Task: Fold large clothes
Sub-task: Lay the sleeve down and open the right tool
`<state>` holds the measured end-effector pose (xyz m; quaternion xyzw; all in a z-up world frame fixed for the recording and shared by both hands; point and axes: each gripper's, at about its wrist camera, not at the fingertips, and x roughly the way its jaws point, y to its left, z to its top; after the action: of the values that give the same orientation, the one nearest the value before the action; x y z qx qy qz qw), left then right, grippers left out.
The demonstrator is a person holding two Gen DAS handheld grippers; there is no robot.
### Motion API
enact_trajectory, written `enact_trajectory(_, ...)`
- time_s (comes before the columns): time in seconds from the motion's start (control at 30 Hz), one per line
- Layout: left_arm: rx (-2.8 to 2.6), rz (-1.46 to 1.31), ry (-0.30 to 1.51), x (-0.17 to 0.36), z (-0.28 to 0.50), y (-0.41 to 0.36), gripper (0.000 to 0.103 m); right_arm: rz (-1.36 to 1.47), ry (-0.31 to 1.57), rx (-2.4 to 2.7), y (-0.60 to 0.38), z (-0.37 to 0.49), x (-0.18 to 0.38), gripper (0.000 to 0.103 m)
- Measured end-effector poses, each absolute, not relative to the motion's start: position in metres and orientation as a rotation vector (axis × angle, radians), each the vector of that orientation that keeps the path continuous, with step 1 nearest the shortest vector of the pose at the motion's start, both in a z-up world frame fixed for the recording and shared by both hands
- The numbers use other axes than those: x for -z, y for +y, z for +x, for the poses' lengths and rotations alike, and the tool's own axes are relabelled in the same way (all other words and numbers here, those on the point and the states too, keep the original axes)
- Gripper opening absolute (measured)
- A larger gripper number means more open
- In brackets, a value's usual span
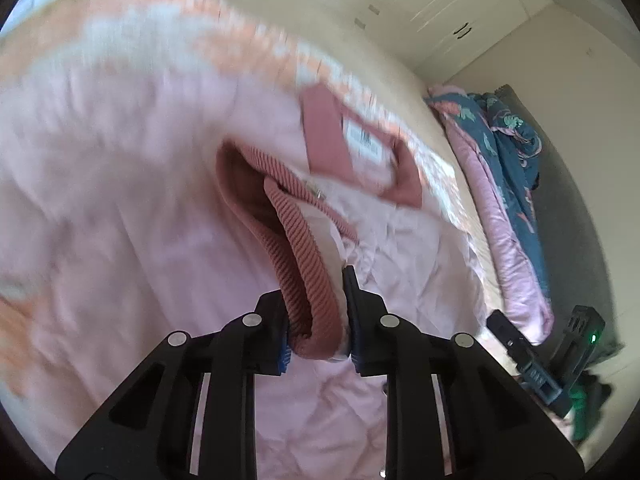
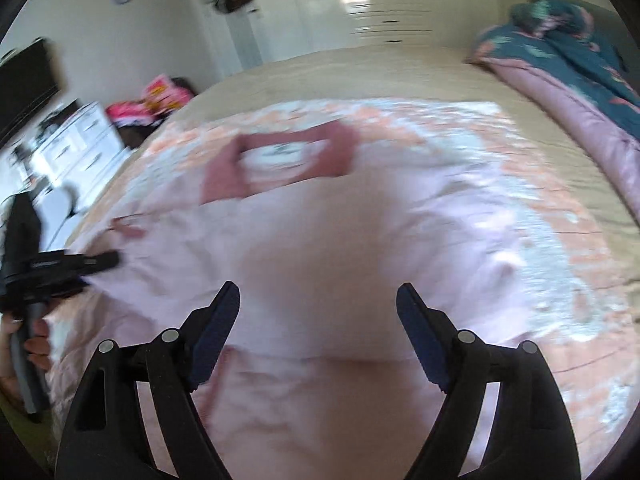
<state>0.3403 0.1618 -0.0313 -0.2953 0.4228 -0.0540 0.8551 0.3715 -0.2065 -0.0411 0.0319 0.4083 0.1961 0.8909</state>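
A large pale pink garment (image 2: 320, 240) is seen spread across most of the bed (image 2: 320, 68), filling the centre of both views, inner lining up; its darker pink neck facing with a white label (image 1: 362, 144) lies right of centre in the left wrist view. Motion blur is noted in both views, so fine creases cannot be read.

The left gripper (image 1: 318, 316) is closed on the ribbed dusty-pink cuff (image 1: 304, 280), which is pinched between the jaws at lower centre of the left wrist view, the fabric bunched and lifted slightly off the lining. The right gripper (image 2: 318, 336) is wide open and empty, held above the lining at lower centre of its view; no fabric is touched by its fingers (image 2: 216, 328).

Progress is judged early: no finished fold is visible, and the body is flat and unfolded. One sleeve end has been secured only. Sleeves, sides and the lengthwise fold are judged outstanding.

A teal floral quilt (image 2: 580, 36) is bundled at the upper right, well apart from the garment.
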Motion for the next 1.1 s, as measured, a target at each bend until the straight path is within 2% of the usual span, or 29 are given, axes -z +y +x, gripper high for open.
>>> enact_trajectory(0.1,0.074,-0.577,0.905,0.033,0.341,0.168,0.014,0.08,0.896,-0.353,-0.224,0.384,0.057,0.08)
enact_trajectory(0.3,0.022,-0.552,1.004,0.075,0.346,0.169,0.015,0.089,0.984,-0.294,-0.234,0.392,0.095,0.08)
enact_trajectory(0.43,0.01,-0.539,1.005,0.075,0.346,0.169,0.02,0.049,0.992,-0.27,-0.227,0.393,0.093,0.082)
enact_trajectory(0.53,-0.001,-0.503,1.008,0.063,0.342,0.166,0.031,0.102,0.959,-0.3,-0.228,0.383,0.075,0.083)
enact_trajectory(0.6,0.003,-0.477,0.993,0.052,0.336,0.164,0.04,0.103,0.927,-0.309,-0.226,0.376,0.063,0.09)
enact_trajectory(0.67,0.003,-0.46,0.979,0.041,0.332,0.16,0.059,0.107,0.896,-0.329,-0.223,0.367,0.051,0.096)
enact_trajectory(0.8,-0.006,-0.445,0.949,0.022,0.318,0.16,0.079,0.116,0.864,-0.357,-0.216,0.351,0.031,0.099)
enact_trajectory(0.87,-0.023,-0.437,0.945,0.017,0.313,0.16,0.093,0.116,0.85,-0.371,-0.21,0.342,0.023,0.099)
enact_trajectory(1.1,-0.064,-0.446,0.917,0.003,0.288,0.17,0.094,0.081,0.815,-0.417,-0.184,0.315,0.004,0.099)
